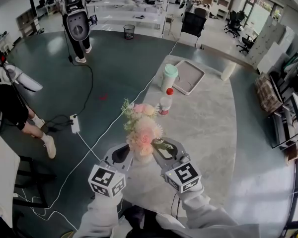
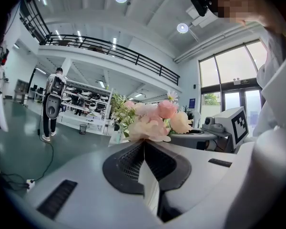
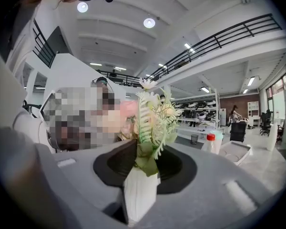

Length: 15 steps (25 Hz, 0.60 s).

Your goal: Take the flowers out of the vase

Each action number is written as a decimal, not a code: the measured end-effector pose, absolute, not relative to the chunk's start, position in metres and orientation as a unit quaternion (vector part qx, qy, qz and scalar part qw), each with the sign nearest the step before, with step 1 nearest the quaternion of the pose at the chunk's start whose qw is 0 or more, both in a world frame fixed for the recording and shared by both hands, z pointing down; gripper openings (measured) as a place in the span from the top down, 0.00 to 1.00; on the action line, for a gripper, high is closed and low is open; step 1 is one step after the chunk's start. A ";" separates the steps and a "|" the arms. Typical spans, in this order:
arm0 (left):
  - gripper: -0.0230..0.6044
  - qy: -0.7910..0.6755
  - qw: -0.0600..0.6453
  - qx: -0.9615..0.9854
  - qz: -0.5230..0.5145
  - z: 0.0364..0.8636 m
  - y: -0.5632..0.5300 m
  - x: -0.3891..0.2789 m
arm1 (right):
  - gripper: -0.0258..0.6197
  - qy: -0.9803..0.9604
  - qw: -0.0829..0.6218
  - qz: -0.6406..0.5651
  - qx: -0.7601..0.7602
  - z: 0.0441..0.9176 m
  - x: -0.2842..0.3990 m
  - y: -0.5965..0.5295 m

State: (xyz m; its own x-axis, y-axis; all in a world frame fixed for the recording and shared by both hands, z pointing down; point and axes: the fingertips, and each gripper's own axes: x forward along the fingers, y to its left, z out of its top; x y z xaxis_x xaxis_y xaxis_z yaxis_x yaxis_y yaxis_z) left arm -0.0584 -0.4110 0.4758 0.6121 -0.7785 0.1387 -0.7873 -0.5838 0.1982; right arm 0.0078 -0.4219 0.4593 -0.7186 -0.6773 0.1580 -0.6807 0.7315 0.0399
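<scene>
A bunch of pink and cream flowers (image 1: 143, 130) with green fern stands in a white vase (image 1: 140, 159) near the table's front edge. My left gripper (image 1: 125, 155) comes at the vase from the left. In the left gripper view the white vase (image 2: 150, 185) is wedged between the jaws, with the flowers (image 2: 155, 120) above. My right gripper (image 1: 157, 152) comes from the right. In the right gripper view the leafy foot of the flowers (image 3: 147, 163) sits tight between the dark pads, and the vase (image 3: 140, 194) fills the gap below.
On the marble table (image 1: 208, 128) behind the flowers stand a red-capped bottle (image 1: 165, 103), a green-lidded cup (image 1: 169, 77), a grey tray (image 1: 187, 76) and a white roll (image 1: 228, 71). A power strip (image 1: 74, 124) with cables lies on the floor at left. People stand at left and far back.
</scene>
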 end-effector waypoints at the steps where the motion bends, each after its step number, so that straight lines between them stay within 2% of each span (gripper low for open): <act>1: 0.96 -0.440 0.120 0.890 0.018 0.475 -0.410 -0.058 | 0.79 -0.926 0.081 0.011 0.368 0.458 0.008 -0.421; 10: 0.96 -0.439 0.119 0.890 0.018 0.476 -0.407 -0.061 | 0.91 -0.919 0.076 0.001 0.386 0.458 0.008 -0.420; 15: 0.96 -0.439 0.118 0.891 0.018 0.475 -0.403 -0.062 | 0.92 -0.920 0.067 -0.005 0.387 0.453 0.007 -0.416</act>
